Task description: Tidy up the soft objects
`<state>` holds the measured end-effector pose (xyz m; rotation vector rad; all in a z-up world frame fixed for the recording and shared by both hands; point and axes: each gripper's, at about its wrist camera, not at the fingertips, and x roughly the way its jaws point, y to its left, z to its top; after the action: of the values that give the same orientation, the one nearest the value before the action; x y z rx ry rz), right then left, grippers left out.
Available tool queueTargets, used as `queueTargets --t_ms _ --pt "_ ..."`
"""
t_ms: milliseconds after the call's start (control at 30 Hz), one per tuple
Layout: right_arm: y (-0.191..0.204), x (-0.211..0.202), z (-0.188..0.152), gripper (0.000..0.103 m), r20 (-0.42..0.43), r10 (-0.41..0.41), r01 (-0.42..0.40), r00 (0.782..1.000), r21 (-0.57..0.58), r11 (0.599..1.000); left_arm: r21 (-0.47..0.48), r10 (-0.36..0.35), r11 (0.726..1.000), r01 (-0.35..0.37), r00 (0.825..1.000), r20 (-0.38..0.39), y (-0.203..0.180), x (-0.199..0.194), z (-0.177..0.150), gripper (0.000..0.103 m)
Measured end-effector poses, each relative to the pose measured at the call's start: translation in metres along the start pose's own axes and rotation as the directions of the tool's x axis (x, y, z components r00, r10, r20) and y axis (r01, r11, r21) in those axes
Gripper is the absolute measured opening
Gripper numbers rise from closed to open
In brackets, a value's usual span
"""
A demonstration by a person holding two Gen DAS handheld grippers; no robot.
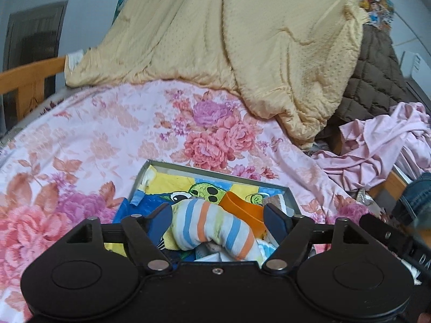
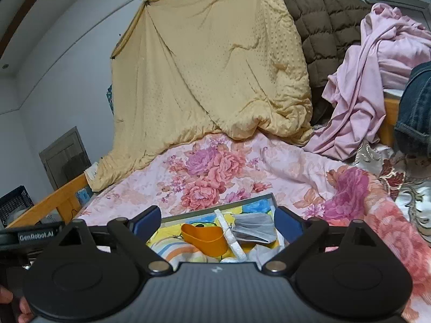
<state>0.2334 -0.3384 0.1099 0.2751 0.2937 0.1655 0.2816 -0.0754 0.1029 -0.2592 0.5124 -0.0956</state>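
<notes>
Your left tool (image 1: 216, 222) stood open at the bottom of the left wrist view, its two blue pads apart, and nothing was gripped. A rolled striped sock (image 1: 215, 228) lay between the pads in the frame, but whether the pads touched it cannot be told. The sock rested in a shallow grey tray (image 1: 215, 171) at lower centre, on top of a bright cartoon-printed cloth (image 1: 172, 181). Just to the right of the sock sat an orange plastic piece (image 1: 242, 206).

Your right tool (image 2: 218, 222) was also open, its pads spread wide at the lower centre of the right wrist view and holding nothing. Between them in the frame you could see the same tray (image 2: 258, 197), with the orange piece (image 2: 204, 238) in the middle, a white strap (image 2: 229, 231) lying across it, and a folded grey cloth (image 2: 256, 227) just to its right. A corner of the striped sock (image 2: 175, 250) showed at lower left of the tray.

The tray sat on a bed covered by a pink flowered sheet (image 1: 107, 123). A yellow quilt (image 1: 229, 40) was heaped across the upper centre of both views, with a brown padded jacket (image 2: 320, 21) at upper right behind it and a crumpled pink garment (image 2: 358, 102) at right. A wooden bed rail (image 1: 29, 78) ran along the left edge.
</notes>
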Motion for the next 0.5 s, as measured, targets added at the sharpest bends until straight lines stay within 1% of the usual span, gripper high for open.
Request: queueTargets --t_ms 133,300,433,500 --pt "0.011 -0.022 -0.003 0.096 0.019 0.003 -0.003 1.0 -0.019 1.0 0.031 -0.015 0.999 0.014 0.999 0.029 -0.001 -0.023 -0.01 0.081" --pt "0.025 -0.047 -0.012 0.097 0.028 0.016 -0.015 0.999 -0.04 0.999 0.056 -0.044 0.998 0.041 0.997 0.061 0.0 -0.051 -0.024 0.087" --pt "0.035 -0.063 -0.021 0.101 0.032 0.014 -0.011 0.999 -0.073 0.997 0.079 -0.058 0.996 0.052 0.995 0.076 0.003 -0.073 -0.037 0.089" --pt "0.039 -0.071 -0.024 0.101 0.034 0.013 -0.01 0.999 -0.083 0.997 0.08 -0.06 0.995 0.053 0.995 0.085 0.007 -0.083 -0.042 0.091"
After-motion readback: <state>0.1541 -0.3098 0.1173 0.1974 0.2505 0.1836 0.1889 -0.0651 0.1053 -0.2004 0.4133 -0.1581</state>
